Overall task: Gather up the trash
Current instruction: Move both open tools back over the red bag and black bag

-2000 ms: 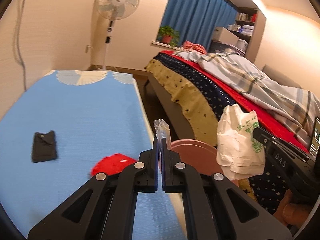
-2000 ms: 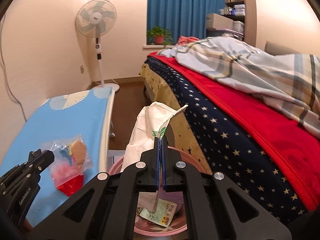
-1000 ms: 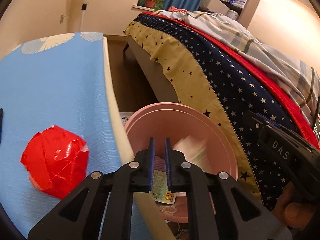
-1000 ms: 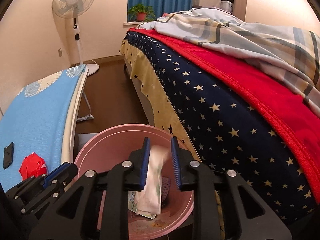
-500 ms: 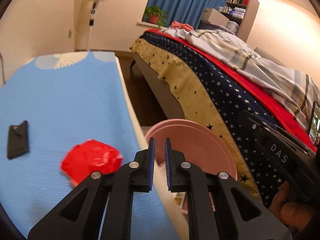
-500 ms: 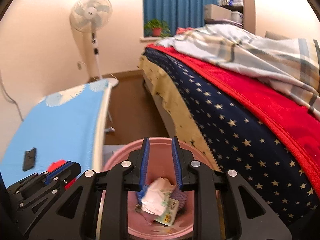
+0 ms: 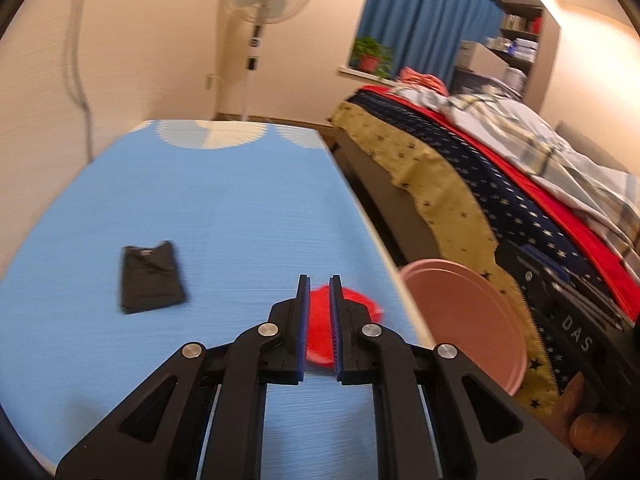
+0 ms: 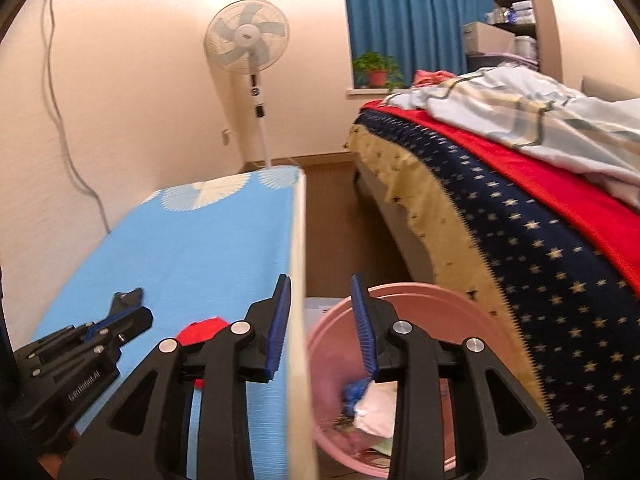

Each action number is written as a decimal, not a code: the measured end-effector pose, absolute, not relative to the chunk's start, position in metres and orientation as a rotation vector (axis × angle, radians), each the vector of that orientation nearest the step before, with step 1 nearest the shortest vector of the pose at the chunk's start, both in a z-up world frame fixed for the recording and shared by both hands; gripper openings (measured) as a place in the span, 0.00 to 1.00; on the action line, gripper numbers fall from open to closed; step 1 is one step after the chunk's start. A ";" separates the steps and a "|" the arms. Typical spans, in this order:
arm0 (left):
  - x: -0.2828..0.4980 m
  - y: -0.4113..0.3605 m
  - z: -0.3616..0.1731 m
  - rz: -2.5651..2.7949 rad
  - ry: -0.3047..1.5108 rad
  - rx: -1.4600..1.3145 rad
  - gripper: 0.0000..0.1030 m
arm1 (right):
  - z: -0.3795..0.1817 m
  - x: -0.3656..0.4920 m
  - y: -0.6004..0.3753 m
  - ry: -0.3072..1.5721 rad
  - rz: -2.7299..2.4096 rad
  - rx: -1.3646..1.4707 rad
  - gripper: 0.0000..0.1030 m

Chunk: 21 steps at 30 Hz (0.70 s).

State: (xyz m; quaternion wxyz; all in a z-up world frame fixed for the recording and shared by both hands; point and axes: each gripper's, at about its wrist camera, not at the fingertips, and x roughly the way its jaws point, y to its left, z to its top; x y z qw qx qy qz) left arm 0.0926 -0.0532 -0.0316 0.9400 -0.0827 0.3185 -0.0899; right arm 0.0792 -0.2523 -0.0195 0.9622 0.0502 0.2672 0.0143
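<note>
Left gripper (image 7: 319,322) slightly parted, empty, red wrapper (image 7: 320,328) behind its tips, frame centre. Only right view, right gripper (image 8: 322,320) wide apart, shows trash inside pink bin (image 8: 432,308), lower right.

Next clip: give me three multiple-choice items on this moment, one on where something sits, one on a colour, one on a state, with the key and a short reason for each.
1. Where does the red crumpled wrapper lie?
A. on the blue table top, near its edge by the bin
B. inside the bin
C. on the bed

2. What colour is the trash bin?
A. blue
B. pink
C. black

3. How do the two tools stand?
A. both clamped on trash
B. left clamped, right parted
C. both parted and holding nothing

Key: 1 A, the wrapper rests on the blue table top just ahead of the left tool, with the bin beside and below the edge. 2 B, its rim and wall are pink, with trash lying inside. 3 C, blue pads show a gap on the left tool and a wider one on the right tool, nothing between them.
</note>
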 end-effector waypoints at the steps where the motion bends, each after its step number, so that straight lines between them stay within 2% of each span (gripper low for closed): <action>1: 0.092 -0.047 -0.032 -0.164 0.650 -0.171 0.10 | -0.023 0.081 -0.246 0.549 0.049 0.103 0.36; 3: 0.091 -0.037 -0.034 -0.130 0.650 -0.173 0.10 | -0.028 0.085 -0.237 0.563 0.080 0.104 0.37; 6: 0.090 -0.020 -0.037 -0.071 0.650 -0.177 0.10 | -0.036 0.091 -0.222 0.588 0.136 0.109 0.45; 9: 0.090 -0.005 -0.040 -0.017 0.651 -0.193 0.10 | -0.045 0.098 -0.209 0.620 0.186 0.110 0.56; 11: 0.089 0.004 -0.042 0.015 0.649 -0.201 0.10 | -0.050 0.102 -0.201 0.640 0.202 0.103 0.68; 14: 0.091 0.016 -0.045 0.064 0.649 -0.211 0.10 | -0.060 0.111 -0.191 0.678 0.224 0.100 0.77; 17: 0.091 0.025 -0.049 0.099 0.652 -0.224 0.10 | -0.070 0.119 -0.184 0.720 0.235 0.091 0.83; 21: 0.097 0.038 -0.055 0.142 0.664 -0.243 0.10 | -0.082 0.130 -0.177 0.770 0.240 0.079 0.85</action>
